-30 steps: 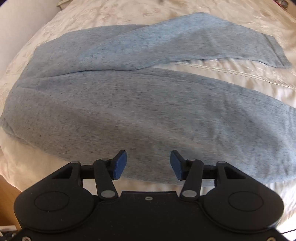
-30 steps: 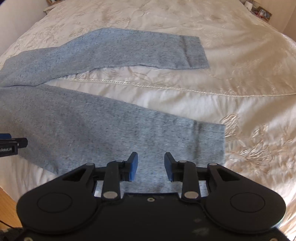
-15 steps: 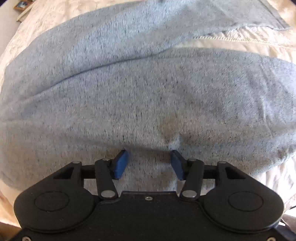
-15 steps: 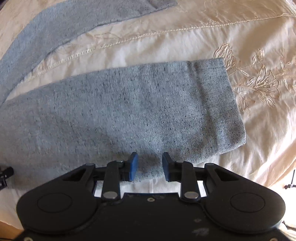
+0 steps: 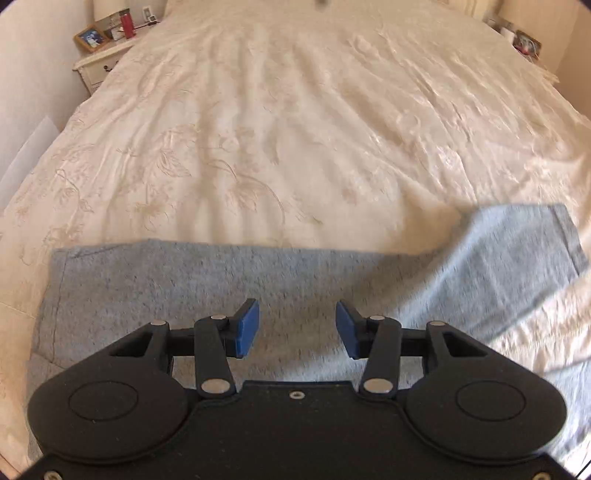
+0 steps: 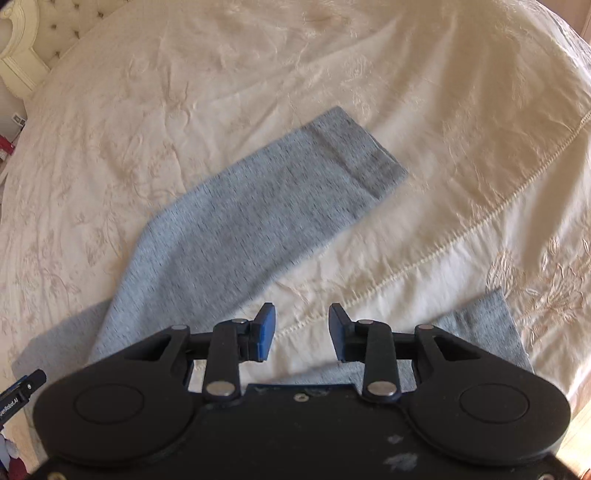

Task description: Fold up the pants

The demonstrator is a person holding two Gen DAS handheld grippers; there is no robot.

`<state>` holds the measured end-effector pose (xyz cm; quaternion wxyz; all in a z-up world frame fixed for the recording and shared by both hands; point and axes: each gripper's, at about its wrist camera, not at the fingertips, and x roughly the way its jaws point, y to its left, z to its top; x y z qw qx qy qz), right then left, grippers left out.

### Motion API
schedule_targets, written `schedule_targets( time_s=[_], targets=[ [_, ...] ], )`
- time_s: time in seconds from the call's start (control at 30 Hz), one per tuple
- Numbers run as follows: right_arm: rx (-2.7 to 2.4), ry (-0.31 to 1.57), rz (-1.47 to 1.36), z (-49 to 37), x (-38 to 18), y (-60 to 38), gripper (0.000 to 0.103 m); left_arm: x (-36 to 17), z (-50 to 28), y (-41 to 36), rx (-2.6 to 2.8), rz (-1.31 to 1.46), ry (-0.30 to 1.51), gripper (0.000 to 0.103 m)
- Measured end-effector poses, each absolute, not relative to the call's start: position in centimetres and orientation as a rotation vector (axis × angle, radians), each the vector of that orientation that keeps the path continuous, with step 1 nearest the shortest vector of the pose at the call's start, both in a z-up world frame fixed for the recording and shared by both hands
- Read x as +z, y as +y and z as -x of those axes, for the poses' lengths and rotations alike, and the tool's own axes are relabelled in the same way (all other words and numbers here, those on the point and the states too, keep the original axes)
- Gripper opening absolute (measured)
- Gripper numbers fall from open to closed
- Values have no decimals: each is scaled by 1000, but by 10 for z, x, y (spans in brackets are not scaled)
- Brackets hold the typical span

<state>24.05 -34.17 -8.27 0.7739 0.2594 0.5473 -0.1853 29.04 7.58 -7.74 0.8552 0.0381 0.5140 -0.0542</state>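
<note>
**A:** What has changed since a second ago?

**B:** Both views have swung. The left camera, which half a second back was pressed close over the grey cloth, now looks across the waist end of the pants (image 5: 155, 291) and up the cream bedspread (image 5: 295, 129). The right camera, earlier low over the near leg's cuff, now sees the far leg lying slantwise ahead.

**A:** Start close in. How do the fingers stand?

**B:** The left gripper (image 5: 297, 328) has its blue pads well apart, nothing pinched between them, grey cloth lying flat beneath. The right gripper (image 6: 302, 334) has its jaws opening, with nothing between them; only bedspread and a stitched seam show through the gap.

**A:** And the pants themselves?

**B:** Spread flat on the bed. In the right view the near leg (image 6: 491, 332) peeks out beside and under the gripper's right side, while the far leg (image 6: 258, 221) runs up to its cuff. The tip of the other tool (image 6: 22, 387) shows at the left edge.

**A:** Farther off?

**B:** A nightstand (image 5: 99, 66) with a picture frame (image 5: 92, 37) and a red bottle (image 5: 127, 24), and a tufted headboard (image 6: 48, 33).
</note>
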Motion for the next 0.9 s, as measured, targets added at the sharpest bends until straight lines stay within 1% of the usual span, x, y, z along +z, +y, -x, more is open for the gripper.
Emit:
schedule_targets(
  time_s=[0.1,0.2,0.47,0.63,0.8,0.83,0.87,0.9],
  targets=[
    [-389,1171,-556,-281,-83,-345,35,-76,-305,80,-71,-34,1081,54],
    [-375,1181,-539,-324,-93,-349,35,-80,-303,77,-42,-25,1103,54],
    [-369,1246,-541,-428,-148,-338,36,-104,-289,78,2,-46,1187,54],
    [-398,1300,-542,-462,-183,-330,36,-111,-291,80,39,-55,1215,54],
    [-451,1404,-475,-464,-214,-322,35,-114,-302,75,39,-67,1224,54],
    [-431,1406,-472,-457,-215,-322,25,-115,-305,74,36,-65,1225,54],
    [-398,1405,-482,-448,-215,-322,1,-116,-309,73,31,-60,1229,54],
    [-388,1392,-482,-438,-212,-322,3,-117,-314,71,25,-54,1233,54]
  ],
)
